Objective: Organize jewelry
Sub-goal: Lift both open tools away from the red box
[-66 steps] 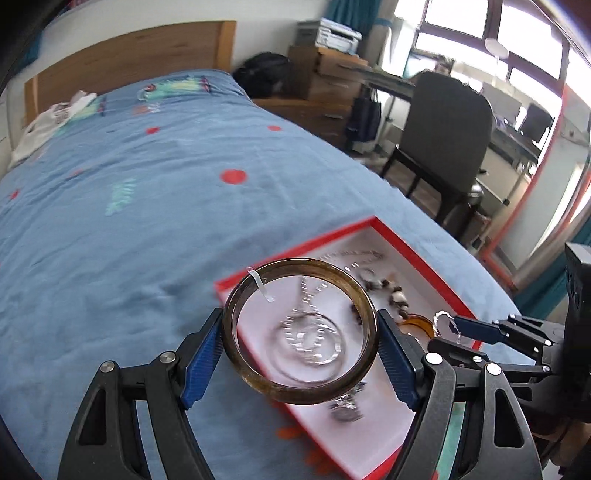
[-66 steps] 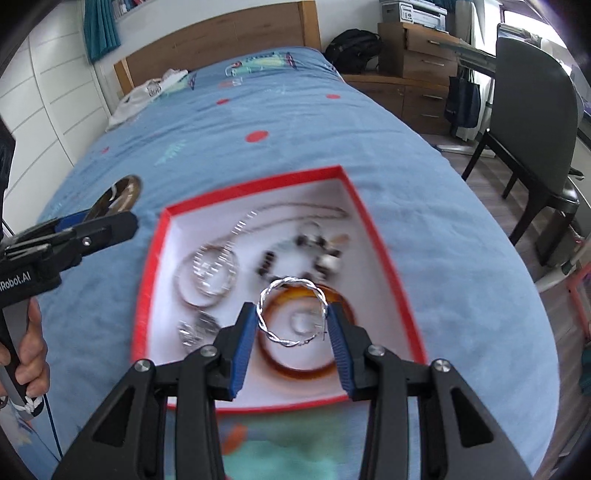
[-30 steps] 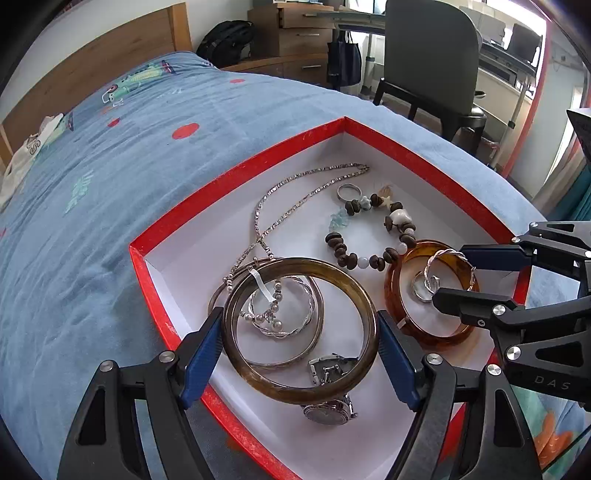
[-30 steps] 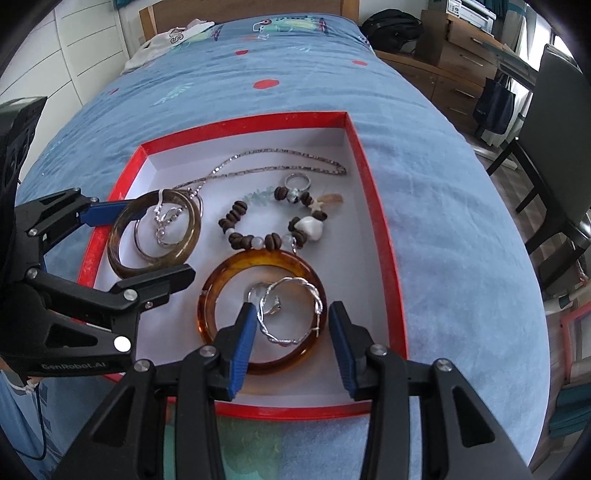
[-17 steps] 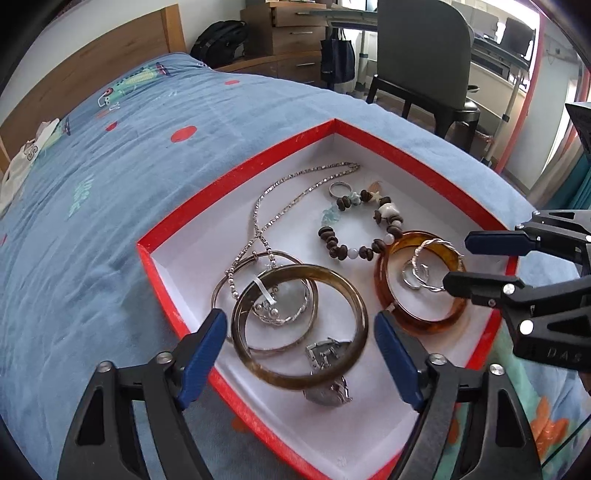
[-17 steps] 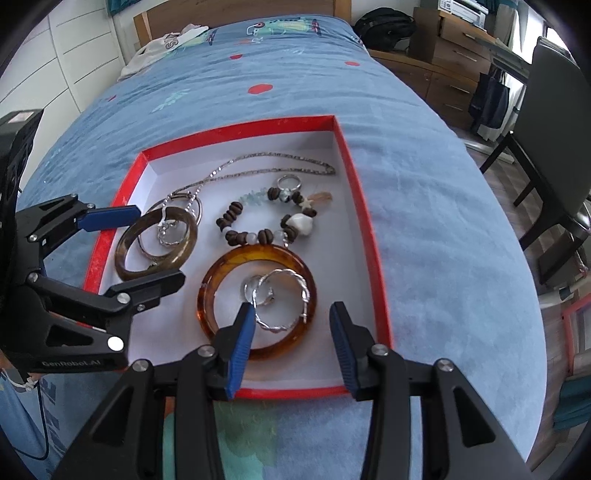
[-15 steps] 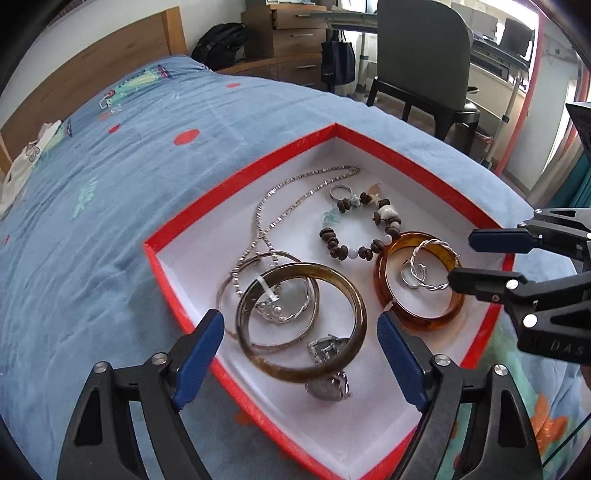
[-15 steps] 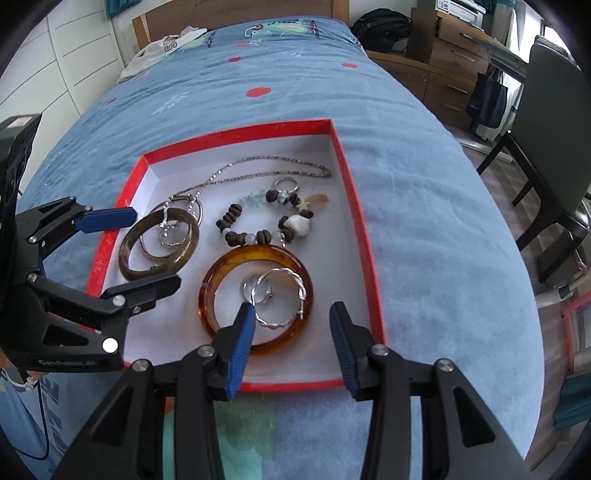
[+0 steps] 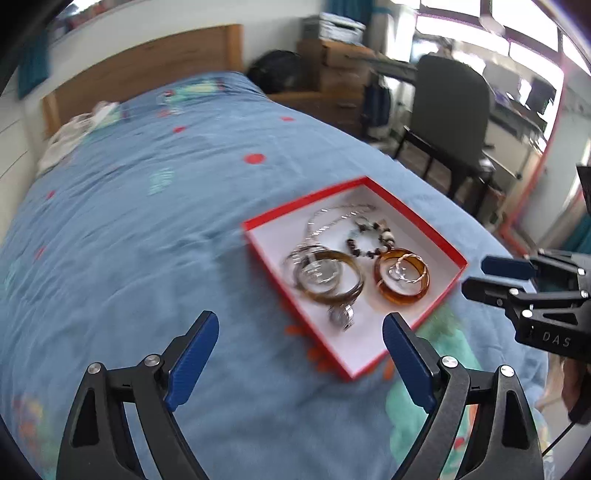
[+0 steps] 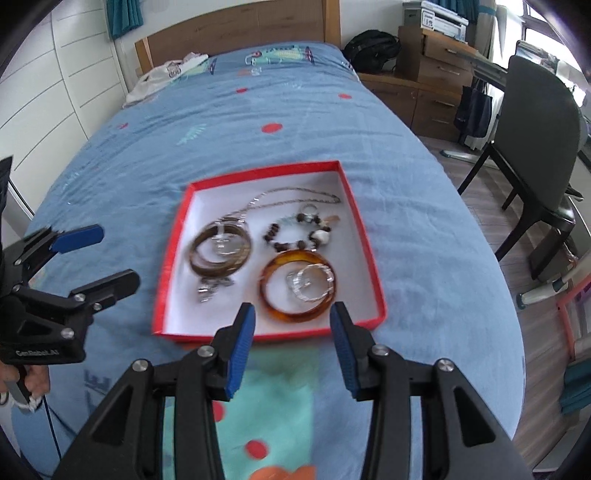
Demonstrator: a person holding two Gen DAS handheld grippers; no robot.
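A red box (image 9: 258,243) (image 10: 266,171) with a white inside lies on the blue bed. In it are a dark brown bangle (image 9: 332,297) (image 10: 207,271), an amber bangle (image 9: 399,298) (image 10: 295,254) with a twisted silver ring (image 9: 421,275) (image 10: 328,278) inside it, a beaded bracelet (image 10: 280,245), a chain necklace (image 10: 295,195) and a watch (image 9: 341,315). My left gripper (image 9: 298,317) (image 10: 118,254) hangs above the box's near-left side, jaws opening wide, with nothing between them. My right gripper (image 10: 292,306) (image 9: 476,275) is open and empty over the box's near edge.
The blue bed cover (image 10: 424,229) spreads all round the box. A wooden headboard (image 10: 236,33) and a white garment (image 10: 162,74) are at the far end. A dark chair (image 10: 535,122) and wooden drawers (image 10: 439,74) stand off the bed's right side. A person's hand (image 10: 33,380) holds the left gripper.
The left jaws let go of the brown bangle and widened; the twisted ring left the right jaws and lies in the amber bangle. Both grippers drew back and up from the box.
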